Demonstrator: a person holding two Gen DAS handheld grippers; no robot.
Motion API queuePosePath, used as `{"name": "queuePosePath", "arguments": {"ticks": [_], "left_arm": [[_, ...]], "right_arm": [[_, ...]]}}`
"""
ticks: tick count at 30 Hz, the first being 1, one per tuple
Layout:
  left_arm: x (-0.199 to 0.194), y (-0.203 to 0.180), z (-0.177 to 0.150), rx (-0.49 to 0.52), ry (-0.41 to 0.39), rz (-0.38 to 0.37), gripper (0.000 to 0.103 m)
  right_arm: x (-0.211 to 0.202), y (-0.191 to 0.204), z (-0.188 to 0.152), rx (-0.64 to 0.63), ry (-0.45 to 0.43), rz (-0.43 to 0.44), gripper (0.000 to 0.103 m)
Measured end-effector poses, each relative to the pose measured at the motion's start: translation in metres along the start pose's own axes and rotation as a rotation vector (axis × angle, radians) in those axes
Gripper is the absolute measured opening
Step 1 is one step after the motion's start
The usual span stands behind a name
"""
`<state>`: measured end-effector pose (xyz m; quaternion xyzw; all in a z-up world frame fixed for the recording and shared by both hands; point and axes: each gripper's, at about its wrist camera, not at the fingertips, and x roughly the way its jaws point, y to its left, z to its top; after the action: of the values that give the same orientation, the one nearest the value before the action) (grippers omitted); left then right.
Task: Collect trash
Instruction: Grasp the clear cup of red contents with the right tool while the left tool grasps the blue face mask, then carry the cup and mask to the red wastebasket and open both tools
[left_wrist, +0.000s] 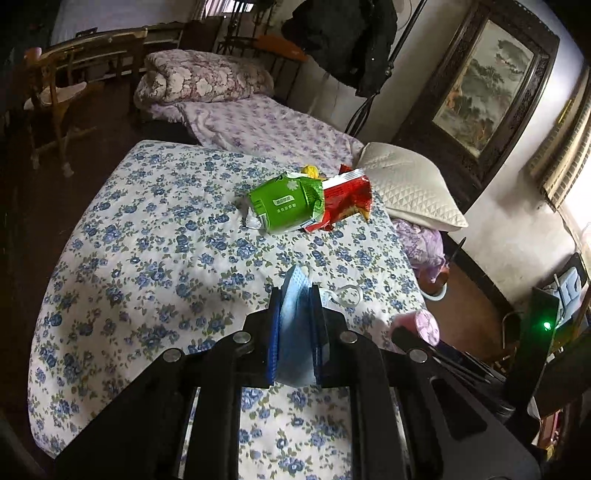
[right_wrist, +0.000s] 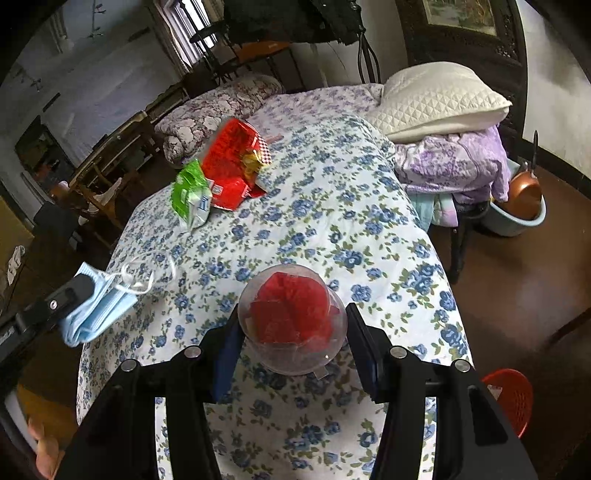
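Floral bedspread (left_wrist: 155, 240) under jaws clamping blue mask (left_wrist: 295, 321).

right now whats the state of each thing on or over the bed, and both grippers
left gripper: shut on the blue face mask
blue face mask: folded, lifted off the bed
right gripper: shut on the clear plastic cup
clear plastic cup: tilted toward the camera, red scrap inside
green wrapper: crumpled, lying on the bedspread
red wrapper: torn open, touching the green one
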<state>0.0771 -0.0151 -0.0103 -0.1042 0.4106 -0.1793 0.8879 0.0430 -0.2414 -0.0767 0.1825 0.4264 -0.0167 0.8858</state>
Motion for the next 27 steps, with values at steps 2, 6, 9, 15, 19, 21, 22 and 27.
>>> {"name": "queuePosePath", "arguments": {"ticks": [2,6,9,15,19,21,22,27], "left_arm": [[-0.005,-0.003,-0.001,0.005,-0.006,-0.001,0.015],[-0.014,-0.015,-0.005,0.033,-0.025,-0.006,0.015],[-0.022,-0.020,-0.007,0.039,-0.033,-0.017,0.015],[-0.036,-0.033,-0.011,0.060,-0.029,-0.013,0.015],[-0.046,-0.054,-0.015,0.098,-0.020,-0.025,0.015],[-0.051,-0.069,-0.019,0.125,-0.024,-0.040,0.015],[-0.054,-0.080,-0.021,0.142,-0.023,-0.051,0.015],[-0.053,-0.151,-0.045,0.262,0.016,-0.107,0.015]], "right_arm": [[-0.001,0.000,0.000,0.006,-0.008,0.008,0.054],[-0.001,0.001,0.000,0.021,-0.012,0.029,0.054],[-0.002,0.004,0.001,0.019,-0.023,0.046,0.054],[-0.031,-0.004,0.002,0.041,-0.092,0.080,0.054],[-0.063,-0.031,0.001,0.080,-0.133,0.082,0.054],[-0.085,-0.052,-0.002,0.092,-0.157,0.064,0.054],[-0.092,-0.060,-0.005,0.096,-0.166,0.055,0.054],[-0.145,-0.120,-0.028,0.114,-0.201,-0.032,0.054]]}}
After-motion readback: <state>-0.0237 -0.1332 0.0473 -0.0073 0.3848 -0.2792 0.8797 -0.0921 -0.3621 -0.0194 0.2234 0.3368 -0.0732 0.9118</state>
